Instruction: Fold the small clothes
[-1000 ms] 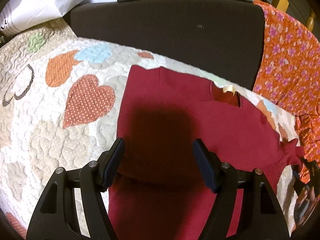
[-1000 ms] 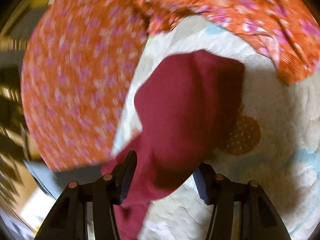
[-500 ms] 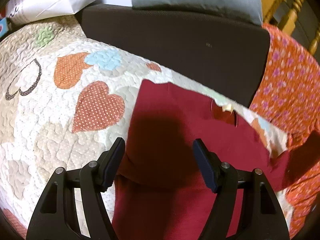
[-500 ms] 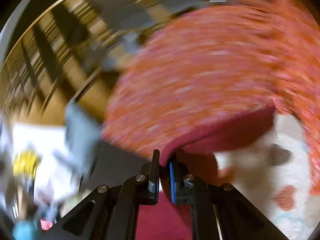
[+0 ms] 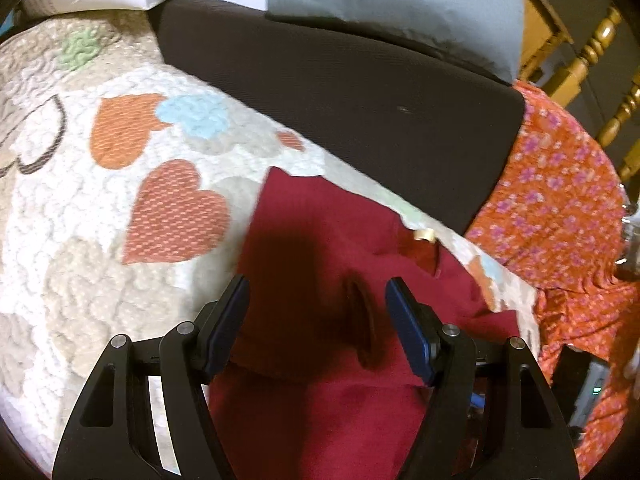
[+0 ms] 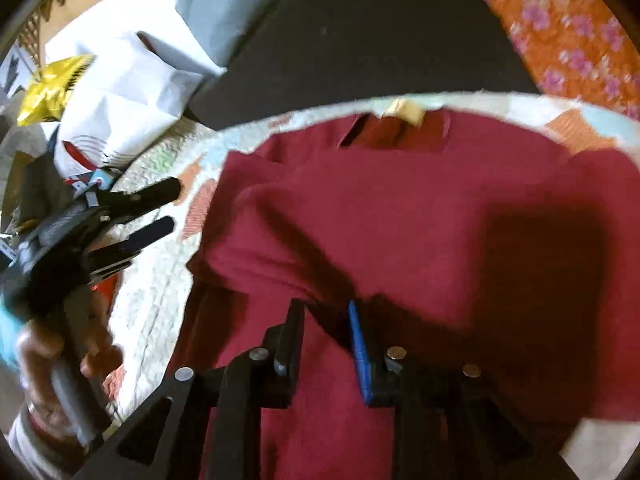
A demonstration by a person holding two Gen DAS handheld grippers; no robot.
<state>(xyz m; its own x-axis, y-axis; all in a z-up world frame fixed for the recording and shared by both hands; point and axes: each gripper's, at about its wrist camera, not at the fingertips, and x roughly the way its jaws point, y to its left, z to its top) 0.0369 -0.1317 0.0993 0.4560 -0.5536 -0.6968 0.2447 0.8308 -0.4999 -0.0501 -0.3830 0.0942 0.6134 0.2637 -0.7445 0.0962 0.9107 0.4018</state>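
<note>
1. Left of the left tool (image 5: 316,320), the heart-patterned quilt (image 5: 120,240) lies bare; this tool is spread wide with nothing between its fingers, hovering just above the dark red garment (image 5: 320,420), much as it did a second ago.
2. Ahead of that tool, the garment now shows a fresh fold: a raised crease (image 5: 360,320) sits between the fingers' line of sight, where the cloth lay flat a moment earlier.
3. To its right, the side flap that trailed toward the orange floral cloth (image 5: 560,220) a second ago is gone from there, carried over onto the body.
4. In the right wrist view, the left tool (image 6: 156,212) stands off beside the garment's edge, gripped by a hand (image 6: 60,380).
5. The right tool (image 6: 326,320) has swung in over the garment (image 6: 400,208); its jaws are opening, a dark ridge of cloth lies between them, apparently just let go.
6. Judged from this, one side fold is laid; smoothing or the next fold should follow.
</note>
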